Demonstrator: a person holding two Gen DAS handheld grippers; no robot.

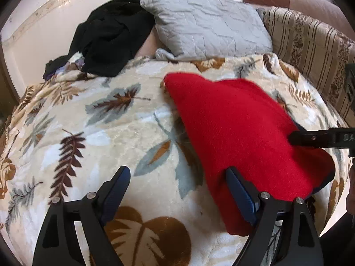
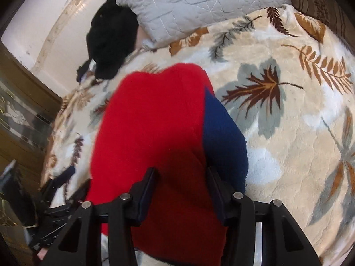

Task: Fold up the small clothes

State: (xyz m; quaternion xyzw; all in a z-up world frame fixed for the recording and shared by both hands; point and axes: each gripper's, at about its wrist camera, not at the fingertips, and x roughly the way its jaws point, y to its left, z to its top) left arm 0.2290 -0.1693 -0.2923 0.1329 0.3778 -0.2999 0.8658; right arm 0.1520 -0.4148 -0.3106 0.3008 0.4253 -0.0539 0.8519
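A small red garment (image 1: 239,130) with a dark blue part (image 2: 224,133) lies folded over on a leaf-patterned blanket (image 1: 88,133). My left gripper (image 1: 177,179) is open just left of the garment's near edge, its right finger (image 1: 239,195) against the red cloth. My right gripper (image 2: 183,186) has its two fingers around a thick bunch of the red garment (image 2: 155,119) and holds it. The right gripper's fingers (image 1: 310,138) also show in the left wrist view, at the garment's right side.
A grey pillow (image 1: 206,24) and a heap of black clothes (image 1: 111,35) lie at the far end of the bed. A striped cushion (image 1: 310,44) runs along the right. A wooden cabinet (image 2: 20,102) stands left of the bed.
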